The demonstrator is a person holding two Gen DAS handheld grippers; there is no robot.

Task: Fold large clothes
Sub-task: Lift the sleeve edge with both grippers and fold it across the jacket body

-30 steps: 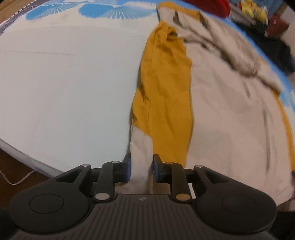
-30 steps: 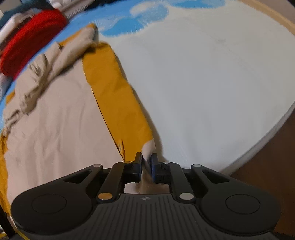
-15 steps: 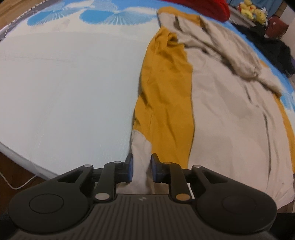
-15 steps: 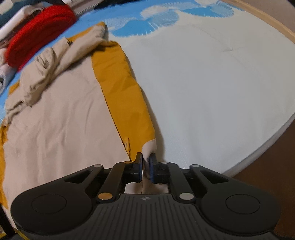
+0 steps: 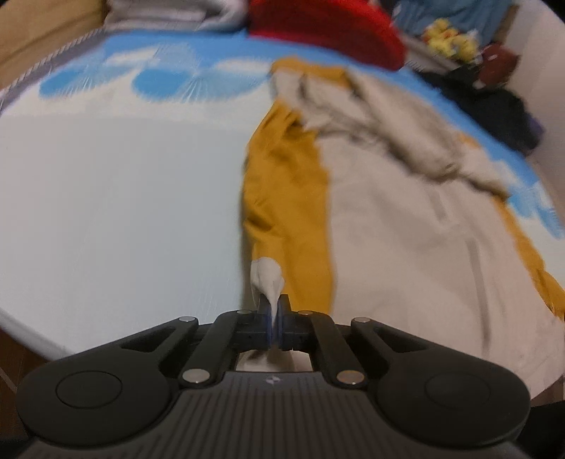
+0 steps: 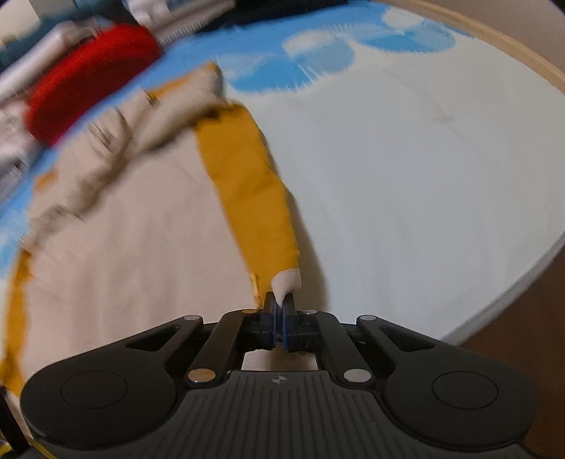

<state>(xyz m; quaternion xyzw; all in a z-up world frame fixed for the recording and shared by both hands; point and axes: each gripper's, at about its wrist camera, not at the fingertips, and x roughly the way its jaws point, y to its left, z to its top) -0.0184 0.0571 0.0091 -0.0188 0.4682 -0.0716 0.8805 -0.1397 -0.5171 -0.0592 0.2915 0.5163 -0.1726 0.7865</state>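
Observation:
A large beige garment with mustard-yellow sleeves [image 5: 406,219] [image 6: 116,254] lies spread on the bed. My left gripper [image 5: 273,307] is shut on the beige cuff [image 5: 266,279] of one mustard sleeve [image 5: 286,197], which rises off the sheet in a pinched point. In the right wrist view, my right gripper [image 6: 279,305] is shut on the beige cuff [image 6: 287,280] of the other mustard sleeve [image 6: 252,197], also lifted slightly. Both views are blurred by motion.
The white sheet [image 5: 116,212] [image 6: 423,197] has a blue fan print at the far end. A red cloth pile [image 5: 325,31] [image 6: 91,95], dark clothes [image 5: 494,113] and yellow toys [image 5: 448,39] lie beyond the garment. The bed edge [image 6: 512,293] meets brown floor.
Both grippers have closed fully on the sleeve cuffs and risen, pulling each cuff up off the sheet into a pinched point. More of the far end of the bed shows.

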